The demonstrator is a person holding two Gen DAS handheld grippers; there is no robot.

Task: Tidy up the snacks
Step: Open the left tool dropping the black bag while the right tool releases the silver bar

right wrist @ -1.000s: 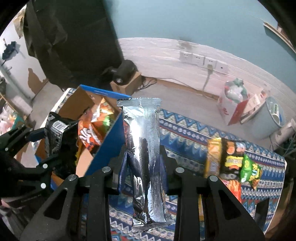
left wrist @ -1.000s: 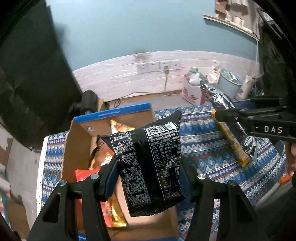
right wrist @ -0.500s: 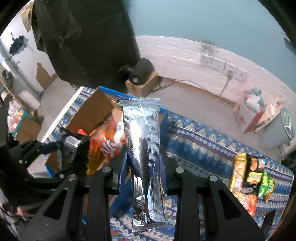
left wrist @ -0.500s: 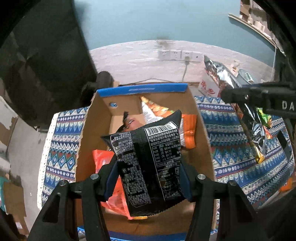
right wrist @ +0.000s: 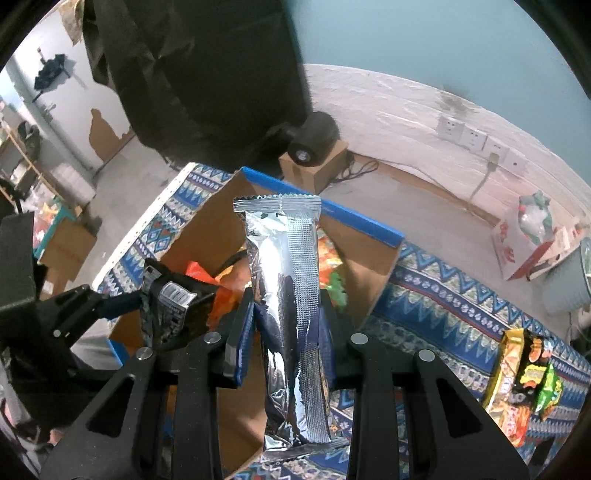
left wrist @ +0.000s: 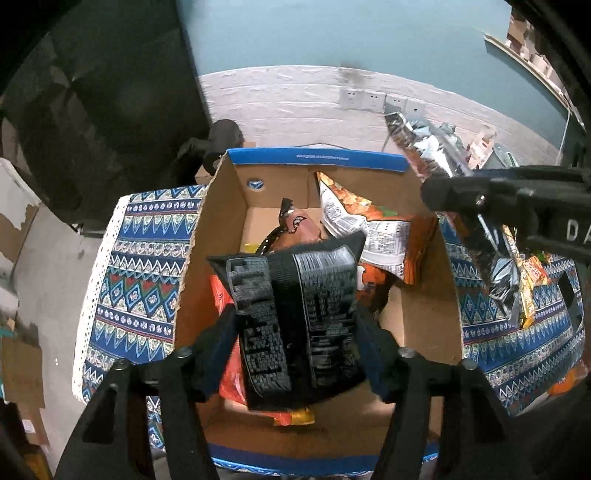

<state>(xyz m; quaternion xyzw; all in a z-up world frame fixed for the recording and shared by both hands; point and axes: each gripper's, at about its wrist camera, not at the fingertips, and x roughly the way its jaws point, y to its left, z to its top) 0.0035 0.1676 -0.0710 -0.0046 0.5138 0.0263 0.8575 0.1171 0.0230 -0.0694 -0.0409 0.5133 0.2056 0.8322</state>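
Snacks are held above the open cardboard box (left wrist: pixel 421 317): black crinkled packet (left wrist: pixel 299 317) in the left gripper (left wrist: pixel 295 332), silver foil packet (right wrist: pixel 288 314) in the right gripper (right wrist: pixel 286 325) (near the right wall). Released there, it may be dropped outside.

Left claw (left wrist: pixel 295 325) clamped on a packet, right claw (right wrist: pixel 286 325) likewise clamped, both level

Black snack packet (left wrist: pixel 295 317) with white print. Silver foil pouch (right wrist: pixel 290 306), shiny. Brown cardboard box (left wrist: pixel 421 317), blue rim. Orange chip bags (left wrist: pixel 384 240) inside. Tablecloth (left wrist: pixel 144 266): blue-white zigzag and diamond bands, red accents. Yellow, black, green packets (right wrist: pixel 524 380). Teal wall (left wrist: pixel 332 33), whitish lower strip.
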